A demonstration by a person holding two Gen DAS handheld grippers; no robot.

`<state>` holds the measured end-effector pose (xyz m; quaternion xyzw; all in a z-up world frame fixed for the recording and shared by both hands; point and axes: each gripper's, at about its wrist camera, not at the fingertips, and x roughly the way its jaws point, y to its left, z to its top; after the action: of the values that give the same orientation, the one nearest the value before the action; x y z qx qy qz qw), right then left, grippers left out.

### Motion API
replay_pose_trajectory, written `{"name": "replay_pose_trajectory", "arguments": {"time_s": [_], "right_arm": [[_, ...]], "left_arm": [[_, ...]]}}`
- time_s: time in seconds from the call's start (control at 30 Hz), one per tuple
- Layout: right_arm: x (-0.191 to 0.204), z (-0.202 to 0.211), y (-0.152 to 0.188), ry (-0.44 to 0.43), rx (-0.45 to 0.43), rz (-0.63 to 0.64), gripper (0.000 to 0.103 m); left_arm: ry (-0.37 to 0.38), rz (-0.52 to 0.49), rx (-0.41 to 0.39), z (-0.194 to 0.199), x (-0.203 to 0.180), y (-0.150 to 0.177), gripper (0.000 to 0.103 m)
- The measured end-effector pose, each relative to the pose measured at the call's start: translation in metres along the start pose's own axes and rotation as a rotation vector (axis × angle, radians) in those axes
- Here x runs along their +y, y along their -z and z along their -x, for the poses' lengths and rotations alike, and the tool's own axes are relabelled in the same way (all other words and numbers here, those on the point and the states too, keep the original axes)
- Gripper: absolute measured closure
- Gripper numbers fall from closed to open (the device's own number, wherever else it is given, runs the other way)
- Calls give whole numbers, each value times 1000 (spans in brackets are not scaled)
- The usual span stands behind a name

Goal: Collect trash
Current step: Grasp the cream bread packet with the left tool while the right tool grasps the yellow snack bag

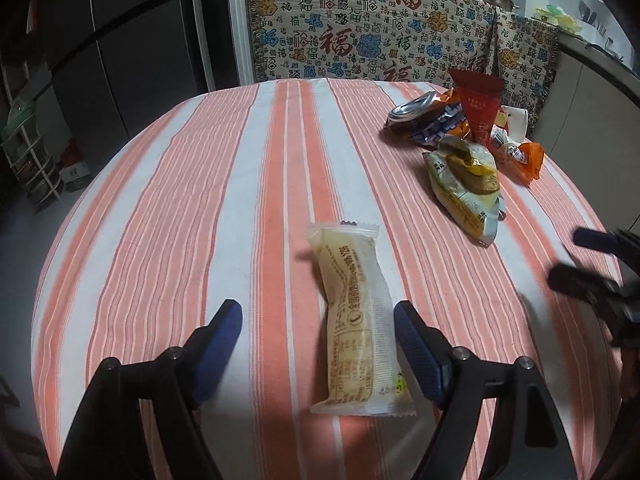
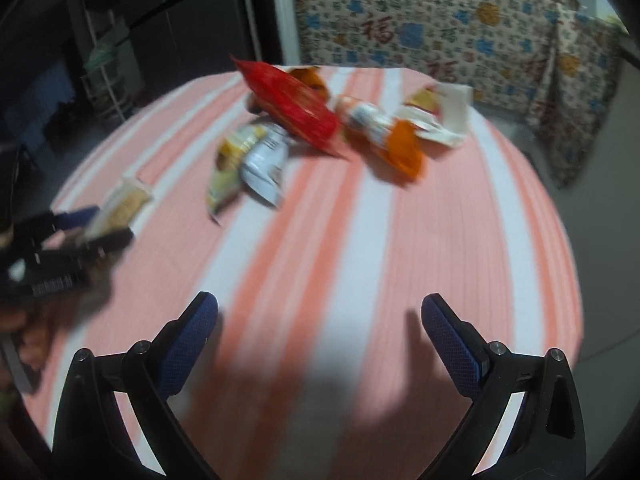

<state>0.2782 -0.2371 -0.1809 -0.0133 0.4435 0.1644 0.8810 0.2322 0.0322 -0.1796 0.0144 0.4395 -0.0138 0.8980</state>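
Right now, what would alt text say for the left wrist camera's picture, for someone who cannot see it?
The open left gripper straddles a pale yellow snack wrapper lying on a striped tablecloth, its pads not touching it. A pile of crumpled wrappers sits farther back on the right, before a patterned cloth.

Round table [image 1: 224,184] in striped cloth, pale wrapper [image 1: 356,320] near, wrapper pile [image 1: 460,136] (crumpled) beyond

A striped table [image 1: 240,184] stands before a patterned throw [image 1: 360,28] and dark fridge [image 1: 120,32].
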Motion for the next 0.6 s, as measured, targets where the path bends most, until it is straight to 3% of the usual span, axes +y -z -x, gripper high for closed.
{"name": "replay_pose_trajectory", "arguments": {"time_s": [0.1, 0.2, 0.27, 0.3, 0.33, 0.43, 0.6], "right_arm": [[6, -31, -31, -28, 1, -7, 15], [16, -57, -48, -22, 10, 31, 14], [26, -62, -51, 20, -12, 96, 28], [30, -61, -50, 18, -24, 125, 48], [32, -59, -48, 13, -28, 134, 57], [31, -43, -28, -1, -40, 149, 66], [39, -7, 23, -12, -38, 159, 67]], "left_arm": [[1, 1, 1, -1, 1, -1, 22], [1, 0, 0, -1, 1, -1, 22], [2, 0, 0, -1, 2, -1, 22], [3, 1, 0, -1, 2, -1, 22], [2, 0, 0, -1, 2, -1, 22], [2, 0, 0, -1, 2, -1, 22], [1, 0, -1, -1, 2, 0, 22]]}}
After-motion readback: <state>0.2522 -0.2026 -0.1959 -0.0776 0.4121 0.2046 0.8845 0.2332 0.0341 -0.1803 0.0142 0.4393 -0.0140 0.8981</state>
